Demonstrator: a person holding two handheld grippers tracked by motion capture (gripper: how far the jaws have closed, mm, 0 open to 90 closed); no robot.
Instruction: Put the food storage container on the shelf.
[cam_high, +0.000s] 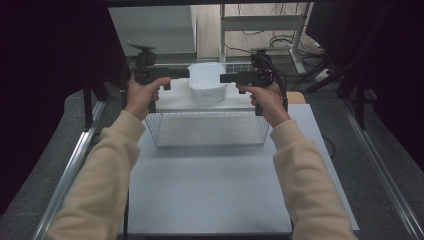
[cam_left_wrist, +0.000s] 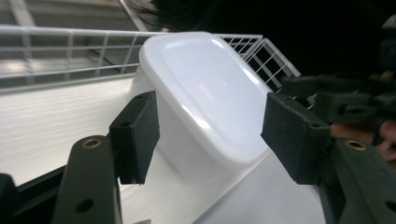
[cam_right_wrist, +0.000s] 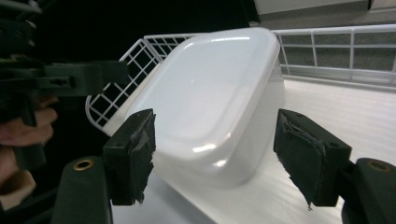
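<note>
A white plastic box (cam_high: 206, 82) with rounded corners and a smooth, glossy lid was seen standing in a white wire basket (cam_high: 207, 131) at the far part of the table (cam_high: 210, 190). It was set on the basket's pale floor, toward its far side. The box was flanked by the two tongs, held level and pointed inward at it from either side. The left gripper (cam_left_wrist: 210, 135) was kept spread wide, its pads set apart on either side of the box's near corner, with no contact shown. The right gripper (cam_right_wrist: 217, 156) was likewise held wide apart, the box framed between its worn pads.
</note>
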